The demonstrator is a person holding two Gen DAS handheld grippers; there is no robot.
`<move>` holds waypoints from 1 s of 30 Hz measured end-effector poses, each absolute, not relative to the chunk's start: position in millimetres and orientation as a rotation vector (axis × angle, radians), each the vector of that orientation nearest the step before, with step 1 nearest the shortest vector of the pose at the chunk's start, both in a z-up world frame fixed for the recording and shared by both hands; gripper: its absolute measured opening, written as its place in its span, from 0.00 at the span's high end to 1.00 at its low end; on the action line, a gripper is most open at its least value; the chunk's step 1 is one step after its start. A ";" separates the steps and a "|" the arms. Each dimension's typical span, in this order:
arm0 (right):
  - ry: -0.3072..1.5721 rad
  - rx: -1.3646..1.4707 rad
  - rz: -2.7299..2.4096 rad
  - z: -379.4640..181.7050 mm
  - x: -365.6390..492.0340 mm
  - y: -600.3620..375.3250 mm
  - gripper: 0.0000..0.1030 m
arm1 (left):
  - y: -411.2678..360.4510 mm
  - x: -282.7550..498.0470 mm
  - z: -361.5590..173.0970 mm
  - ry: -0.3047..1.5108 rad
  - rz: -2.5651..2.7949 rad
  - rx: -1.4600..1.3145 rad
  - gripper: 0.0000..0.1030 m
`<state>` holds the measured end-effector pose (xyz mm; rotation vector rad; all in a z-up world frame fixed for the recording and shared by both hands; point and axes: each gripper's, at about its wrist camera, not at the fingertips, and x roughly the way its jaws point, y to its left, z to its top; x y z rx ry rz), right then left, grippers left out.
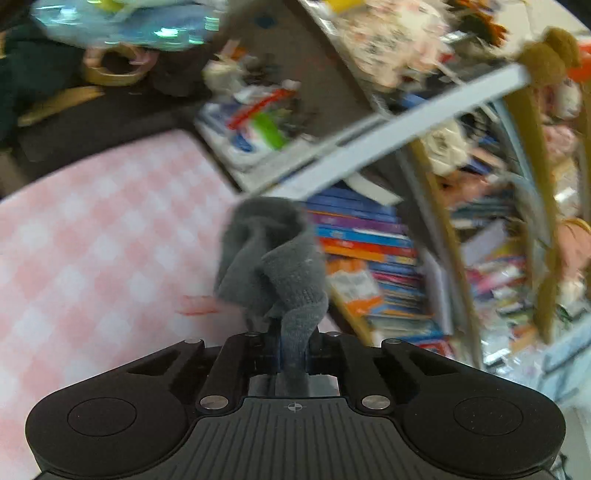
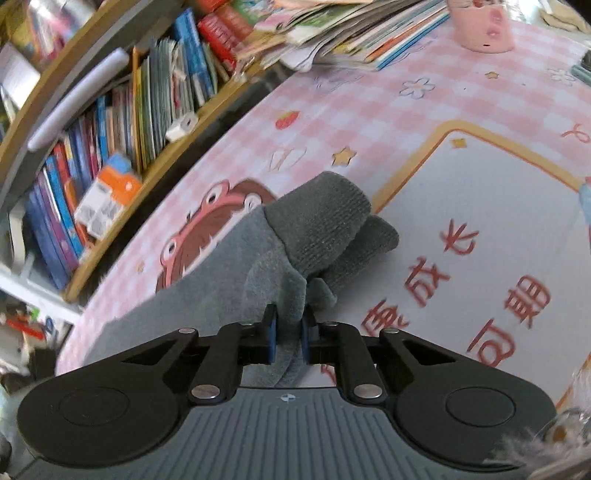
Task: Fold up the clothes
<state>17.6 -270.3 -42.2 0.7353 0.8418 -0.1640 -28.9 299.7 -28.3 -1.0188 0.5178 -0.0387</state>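
Note:
A grey knit garment with darker ribbed cuffs is held by both grippers. In the left wrist view my left gripper (image 1: 291, 343) is shut on a bunched grey cuff (image 1: 273, 266), lifted above the pink checked table (image 1: 92, 240). In the right wrist view my right gripper (image 2: 290, 332) is shut on the grey fabric (image 2: 258, 273) just behind a dark ribbed cuff (image 2: 321, 218). That cuff sticks out past the fingers over the table mat (image 2: 480, 229). The rest of the garment trails down to the left.
A bookshelf packed with books (image 2: 110, 147) stands along the table's far edge, also in the left wrist view (image 1: 369, 251). A stack of picture books (image 2: 351, 33) and a pink toy (image 2: 484, 26) lie at the table's back. Plush toys (image 1: 546, 55) crowd the upper shelves.

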 end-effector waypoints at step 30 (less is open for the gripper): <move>0.835 0.688 -0.196 -56.2 23.9 -278.7 0.86 | 311.4 -42.0 -91.7 0.680 0.156 -1.108 0.46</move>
